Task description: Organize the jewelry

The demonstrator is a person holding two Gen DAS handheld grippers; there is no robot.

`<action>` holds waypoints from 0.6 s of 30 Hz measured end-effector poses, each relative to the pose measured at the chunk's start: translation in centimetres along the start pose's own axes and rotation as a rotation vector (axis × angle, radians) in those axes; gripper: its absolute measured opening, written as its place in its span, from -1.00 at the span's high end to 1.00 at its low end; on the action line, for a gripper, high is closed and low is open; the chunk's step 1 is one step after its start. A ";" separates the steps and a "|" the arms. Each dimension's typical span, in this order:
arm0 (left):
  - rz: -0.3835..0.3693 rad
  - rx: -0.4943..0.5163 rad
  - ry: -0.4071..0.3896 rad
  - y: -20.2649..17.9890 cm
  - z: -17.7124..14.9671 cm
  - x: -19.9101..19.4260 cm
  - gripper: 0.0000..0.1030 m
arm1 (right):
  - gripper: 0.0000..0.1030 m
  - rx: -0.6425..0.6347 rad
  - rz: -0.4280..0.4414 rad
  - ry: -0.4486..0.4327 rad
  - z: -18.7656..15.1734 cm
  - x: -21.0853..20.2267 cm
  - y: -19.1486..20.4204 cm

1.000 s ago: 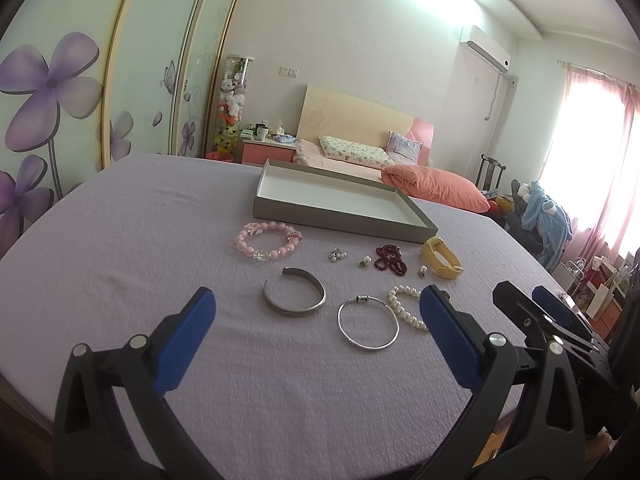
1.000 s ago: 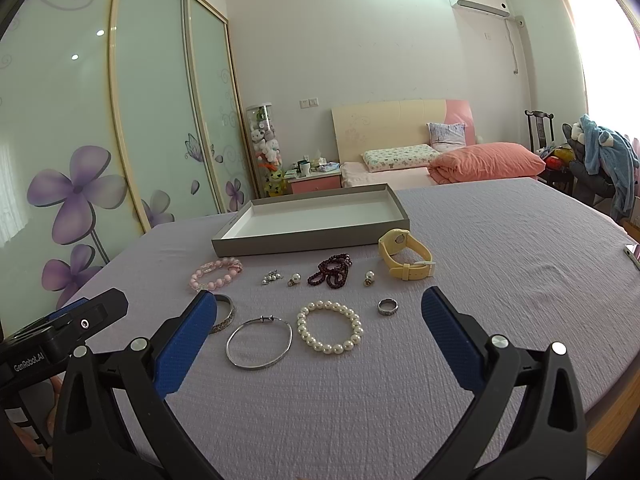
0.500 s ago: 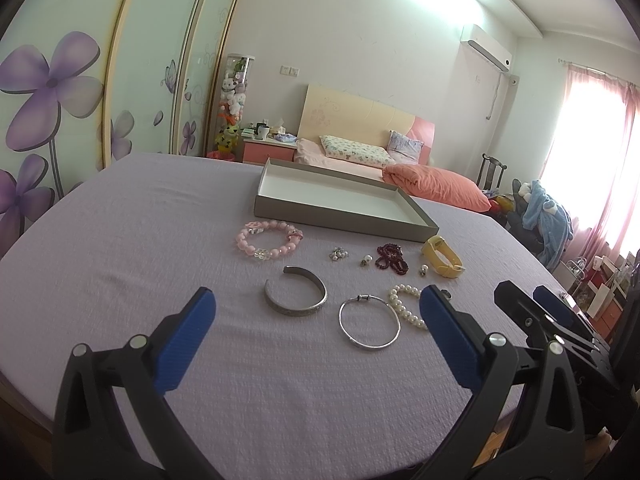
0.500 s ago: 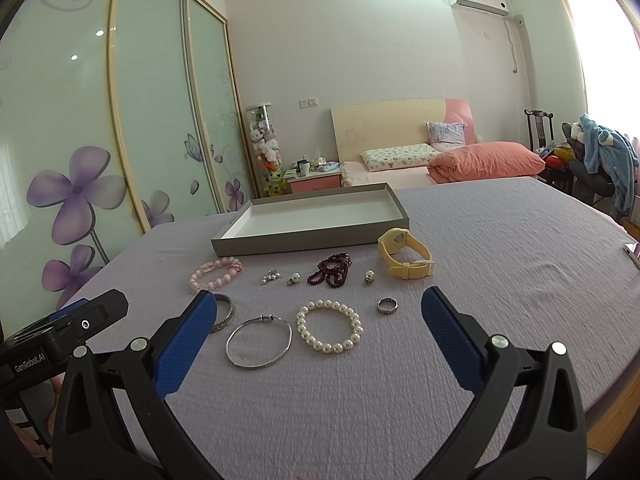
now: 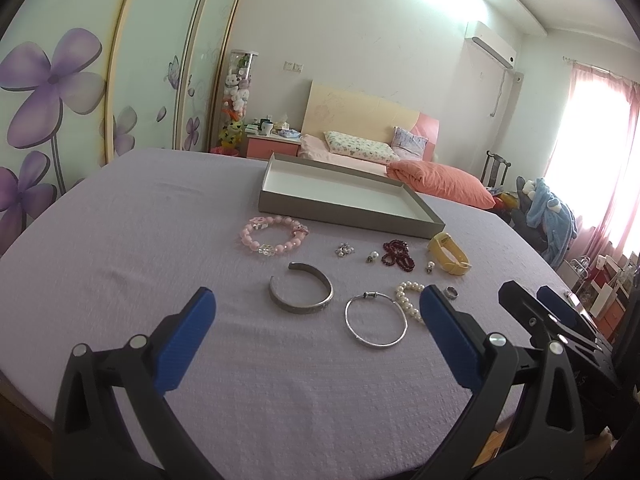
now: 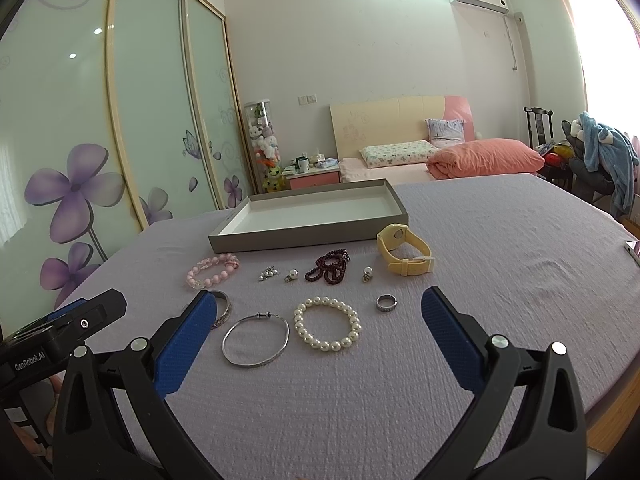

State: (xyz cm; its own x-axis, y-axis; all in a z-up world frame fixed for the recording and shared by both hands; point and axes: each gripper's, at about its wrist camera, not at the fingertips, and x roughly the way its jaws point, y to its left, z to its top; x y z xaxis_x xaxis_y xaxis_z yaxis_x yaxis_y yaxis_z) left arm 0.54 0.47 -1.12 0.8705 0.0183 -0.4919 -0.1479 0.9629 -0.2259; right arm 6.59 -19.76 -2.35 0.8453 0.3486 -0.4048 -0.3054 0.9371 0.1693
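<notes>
Jewelry lies spread on a lilac-covered table (image 5: 120,240). A pink bead bracelet (image 5: 273,234), a silver cuff (image 5: 301,294), a thin silver bangle (image 5: 376,319), a pearl bracelet (image 6: 327,323), a dark red bead string (image 6: 329,267), a yellow watch (image 6: 404,250), a small ring (image 6: 386,302) and small earrings (image 6: 268,272) sit in front of a grey tray (image 5: 424,222) with a white inside. My left gripper (image 5: 314,330) hovers open near the cuff and bangle. My right gripper (image 6: 316,328) hovers open around the pearl bracelet. Neither holds anything.
A bed with a pink duvet (image 6: 486,158), a nightstand (image 6: 316,178) and sliding wardrobe doors (image 6: 72,140) stand behind the table. A chair with a blue garment (image 6: 604,152) is at the right. A phone edge (image 6: 634,250) lies at the table's right rim.
The left gripper has crept slightly forward toward the jewelry. The right gripper is nearly still. No item has moved.
</notes>
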 end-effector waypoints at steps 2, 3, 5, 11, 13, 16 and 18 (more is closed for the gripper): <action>0.007 -0.005 0.015 0.4 0.0 0.4 -0.97 | -0.97 0.004 -0.010 0.025 -0.1 0.8 -0.4; 0.015 -0.010 0.030 0.6 0.0 0.8 -0.97 | -0.97 0.005 -0.014 0.036 -0.2 1.1 -0.5; 0.037 -0.024 0.062 1.3 0.0 1.7 -0.97 | -0.97 0.009 -0.026 0.076 -0.2 2.3 -1.1; 0.059 -0.051 0.138 3.0 0.2 4.1 -0.97 | -0.88 0.017 -0.047 0.189 0.5 5.6 -2.9; 0.067 -0.038 0.156 3.3 0.5 4.9 -0.97 | -0.73 0.023 -0.061 0.235 0.8 6.8 -3.3; 0.077 -0.024 0.183 3.3 0.9 5.9 -0.97 | -0.47 0.032 -0.090 0.315 0.9 8.8 -4.0; 0.078 -0.021 0.206 3.3 1.1 6.5 -0.97 | -0.40 0.042 -0.093 0.368 0.7 10.1 -4.3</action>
State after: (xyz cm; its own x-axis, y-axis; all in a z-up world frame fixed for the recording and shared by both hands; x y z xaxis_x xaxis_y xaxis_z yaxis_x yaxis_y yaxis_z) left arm 6.26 4.09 -4.13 0.7422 0.0352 -0.6693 -0.2225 0.9549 -0.1965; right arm 16.75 -20.30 -6.54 0.6519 0.2530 -0.7148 -0.2105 0.9660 0.1500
